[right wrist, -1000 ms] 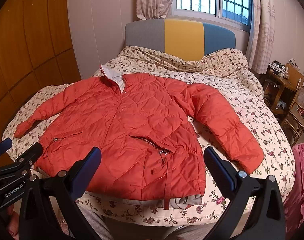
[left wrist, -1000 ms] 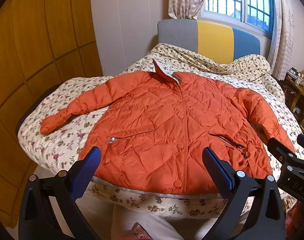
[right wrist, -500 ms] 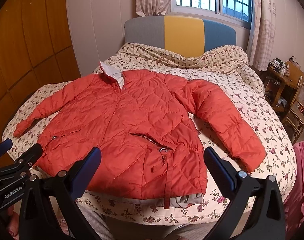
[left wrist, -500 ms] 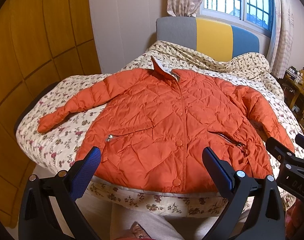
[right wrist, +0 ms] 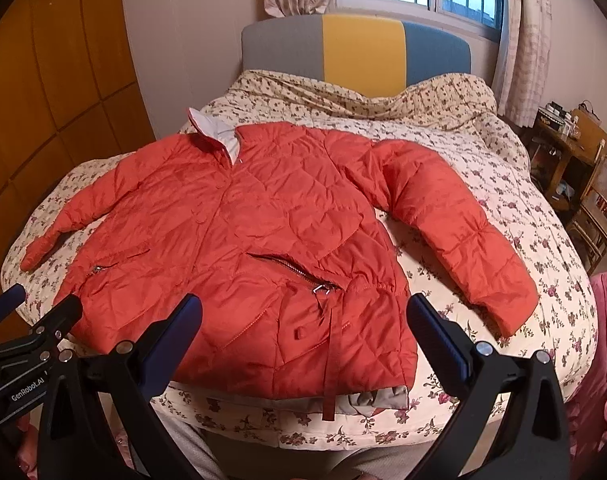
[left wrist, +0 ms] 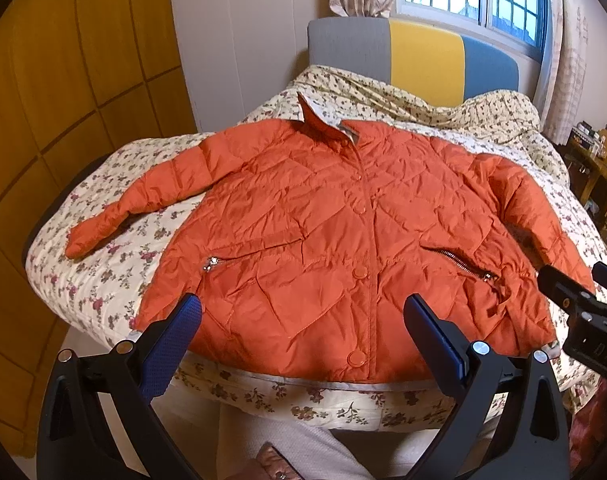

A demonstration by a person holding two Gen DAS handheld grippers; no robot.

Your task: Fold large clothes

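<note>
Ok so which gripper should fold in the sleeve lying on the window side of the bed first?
Probably the right gripper. In its view that sleeve lies flat close ahead of its right finger, while the left gripper faces the jacket front and hem, nearer the other sleeve. Both hang open, holding nothing.

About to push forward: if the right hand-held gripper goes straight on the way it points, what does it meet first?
Probably the orange quilted puffer jacket, near its zipped pocket and hem on the floral bedspread. The right hand-held gripper is open and empty, with nothing between it and the jacket; depth is uncertain.

Glossy quilted jacket [left wrist: 343,248], wrinkled cloth
</note>
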